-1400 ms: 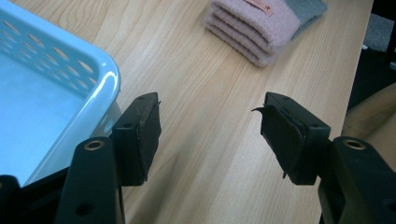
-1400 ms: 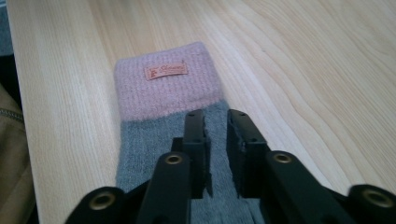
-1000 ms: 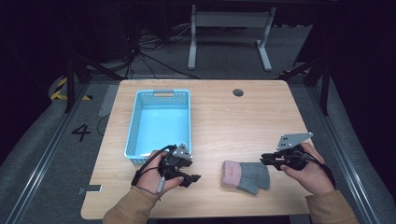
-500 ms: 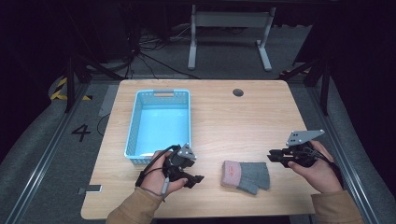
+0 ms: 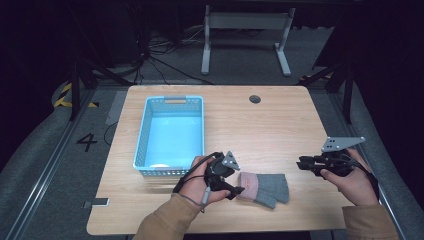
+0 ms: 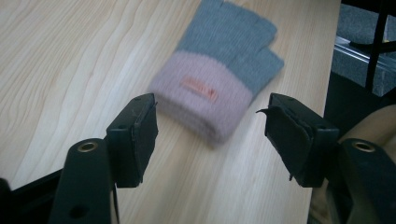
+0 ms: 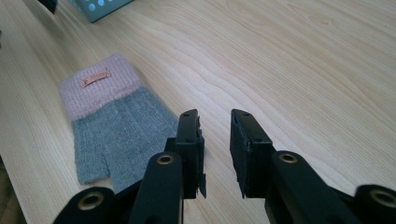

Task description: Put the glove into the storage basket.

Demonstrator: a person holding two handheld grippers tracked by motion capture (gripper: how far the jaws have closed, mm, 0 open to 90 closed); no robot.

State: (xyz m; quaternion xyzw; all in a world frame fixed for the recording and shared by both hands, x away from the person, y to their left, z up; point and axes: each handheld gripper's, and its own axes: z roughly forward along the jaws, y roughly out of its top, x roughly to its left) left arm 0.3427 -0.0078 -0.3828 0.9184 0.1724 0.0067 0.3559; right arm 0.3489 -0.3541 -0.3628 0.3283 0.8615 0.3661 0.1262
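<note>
Left of the knitted glove with a grey hand and a pink cuff point(image 5: 264, 187), the light blue plastic basket point(image 5: 171, 132) stands empty on the pale wooden worktop point(image 5: 280, 125), its near wall close behind the left gripper point(image 6: 210, 135), whose fingers point(image 6: 137, 135) are spread and have just been opening, with the cuff ahead of them, not yet between. A hasty swing toward the glove could knock that wall or push the soft cuff along instead of pinching it. The glove lies flat near the worktop's front edge, so a shove could slide it off. Right of the glove, the right gripper point(image 7: 215, 140) hangs apart, fingers slightly parted and just opening, holding nothing; bare wood beyond gives room.
</note>
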